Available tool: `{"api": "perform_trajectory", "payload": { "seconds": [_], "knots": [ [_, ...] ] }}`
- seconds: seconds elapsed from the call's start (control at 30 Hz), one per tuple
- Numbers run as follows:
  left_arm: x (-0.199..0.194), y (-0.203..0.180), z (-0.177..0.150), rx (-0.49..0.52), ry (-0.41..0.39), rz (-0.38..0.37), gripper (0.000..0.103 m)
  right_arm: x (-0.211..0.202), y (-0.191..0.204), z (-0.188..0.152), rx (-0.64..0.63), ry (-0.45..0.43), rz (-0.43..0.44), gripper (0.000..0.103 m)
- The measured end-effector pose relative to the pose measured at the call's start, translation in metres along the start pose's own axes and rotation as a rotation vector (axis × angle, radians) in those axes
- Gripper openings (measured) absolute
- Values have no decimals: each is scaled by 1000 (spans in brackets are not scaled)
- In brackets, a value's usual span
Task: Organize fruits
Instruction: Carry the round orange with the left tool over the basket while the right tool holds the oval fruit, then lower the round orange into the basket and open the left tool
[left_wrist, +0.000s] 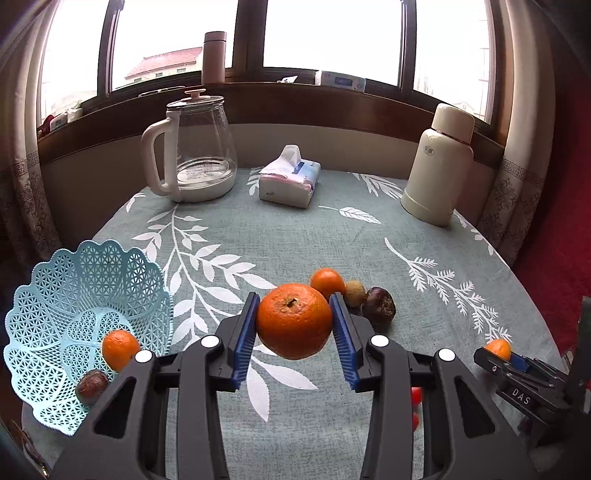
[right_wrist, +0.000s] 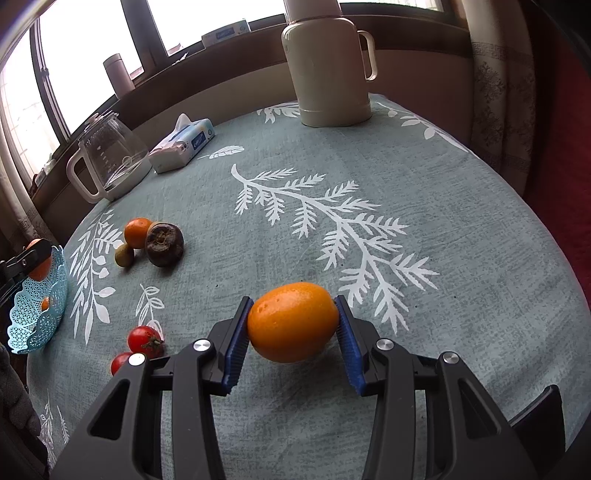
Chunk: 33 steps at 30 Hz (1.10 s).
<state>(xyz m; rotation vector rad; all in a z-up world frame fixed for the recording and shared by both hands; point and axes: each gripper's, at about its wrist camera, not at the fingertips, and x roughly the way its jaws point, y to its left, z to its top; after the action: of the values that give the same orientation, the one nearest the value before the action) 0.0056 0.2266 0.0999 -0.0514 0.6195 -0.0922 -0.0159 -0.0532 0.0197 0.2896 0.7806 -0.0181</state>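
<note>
My left gripper (left_wrist: 294, 320) is clamped on a mandarin (left_wrist: 294, 320), held clear of the cloth with its stem up; the blue basket (left_wrist: 44, 295) lies to its left, close by, already holding an orange and a dark fruit. My right gripper (right_wrist: 291, 322) pinches an oval kumquat (right_wrist: 291, 322) across its long axis, well apart from the basket, so I judge the left drops first.

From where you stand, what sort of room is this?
Most likely a home dining or sitting corner: a cloth-covered table under a window, with a glass kettle, a tissue pack and a thermos flask standing on it.
</note>
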Motion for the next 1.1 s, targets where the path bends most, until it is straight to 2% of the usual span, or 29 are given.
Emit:
{"api": "perform_trajectory", "payload": {
  "seconds": [0.3, 0.57, 0.77, 1.1],
  "knots": [
    [-28, 37, 10, -41, -80, 94, 40, -1, -1, -1, 6, -5, -9, 45],
    [-42, 82, 14, -112, -110, 187, 40, -1, -2, -1, 18, -7, -20, 45],
    [-47, 113, 10, -153, -115, 257, 40, -1, -2, -1, 21, -8, -32, 45],
    [-35, 160, -9, -225, -66, 341, 40, 0, -1, -1, 19, -4, -56, 45]
  ]
}}
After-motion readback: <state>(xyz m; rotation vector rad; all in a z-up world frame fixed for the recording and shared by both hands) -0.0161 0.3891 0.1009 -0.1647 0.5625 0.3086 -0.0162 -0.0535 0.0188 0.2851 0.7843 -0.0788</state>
